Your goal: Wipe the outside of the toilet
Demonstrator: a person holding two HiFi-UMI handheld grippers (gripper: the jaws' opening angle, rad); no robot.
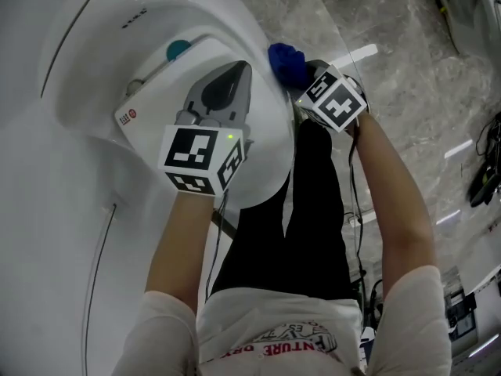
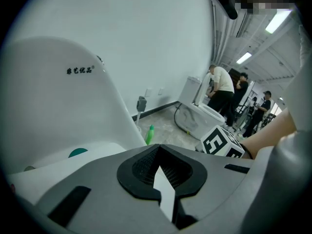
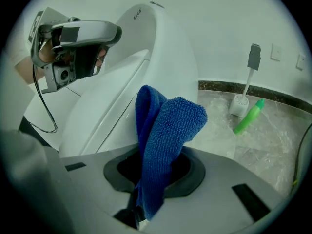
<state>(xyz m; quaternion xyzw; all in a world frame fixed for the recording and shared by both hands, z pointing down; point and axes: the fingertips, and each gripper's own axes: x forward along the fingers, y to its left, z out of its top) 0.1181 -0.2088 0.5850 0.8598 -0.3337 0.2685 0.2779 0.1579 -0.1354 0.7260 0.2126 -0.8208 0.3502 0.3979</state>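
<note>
Right gripper [image 3: 140, 204] clamping blue cloth [image 3: 165, 135], half-hidden overhead, left gripper [image 2: 163, 191] clenched empty, toilet [image 1: 215, 14] cropped.

Left gripper [image 1: 233, 81]: jaws together, nothing between, forearm stretched forward.
Right gripper [image 1: 307, 70]: jaws clamped on blue cloth [image 3: 165, 130], forearm forward.

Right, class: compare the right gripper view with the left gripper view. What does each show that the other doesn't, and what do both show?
Only the right gripper view shows the blue cloth, clamped in the right gripper. Only the left gripper view shows people around a second toilet in the background. Both show the white toilet, the toilet brush by the wall and the green bottle on the floor.
</note>
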